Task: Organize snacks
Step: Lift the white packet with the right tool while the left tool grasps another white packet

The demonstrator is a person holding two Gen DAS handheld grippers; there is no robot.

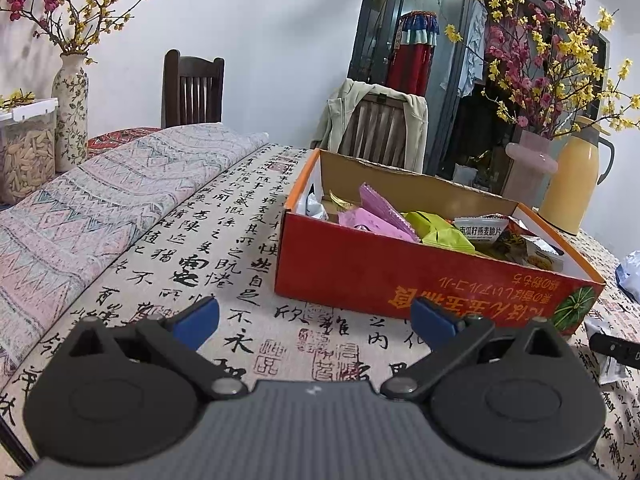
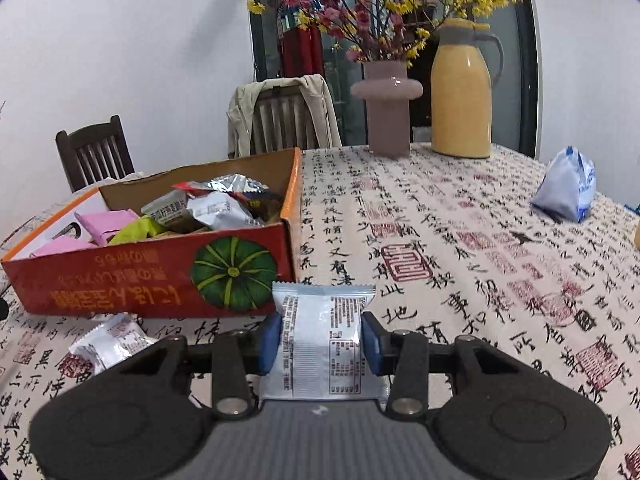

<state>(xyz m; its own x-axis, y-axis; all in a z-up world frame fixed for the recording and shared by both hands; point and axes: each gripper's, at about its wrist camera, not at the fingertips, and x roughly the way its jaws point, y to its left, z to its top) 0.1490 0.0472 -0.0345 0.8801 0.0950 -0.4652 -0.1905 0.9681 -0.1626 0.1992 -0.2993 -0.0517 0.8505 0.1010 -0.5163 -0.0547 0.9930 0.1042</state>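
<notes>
An orange cardboard box [image 1: 400,276] with a pumpkin print stands on the table and holds several snack packets, pink, green and silver. My left gripper [image 1: 316,320] is open, hovering over the cloth in front of the box's near left corner. The box [image 2: 132,280] fills the left of the right wrist view. My right gripper [image 2: 320,340] is shut on a pale blue snack packet [image 2: 320,332], its printed back facing me, held just off the box's near right corner. A small white packet [image 2: 108,340] lies on the cloth beside the box.
A calligraphy tablecloth [image 2: 480,260] covers the table. A pink vase [image 2: 388,108] with flowers and a yellow jug [image 2: 460,92] stand at the far edge. A blue-white bag [image 2: 568,188] sits at right. A folded patterned cloth [image 1: 100,208], a floral vase [image 1: 72,116] and a clear container [image 1: 26,148] lie left.
</notes>
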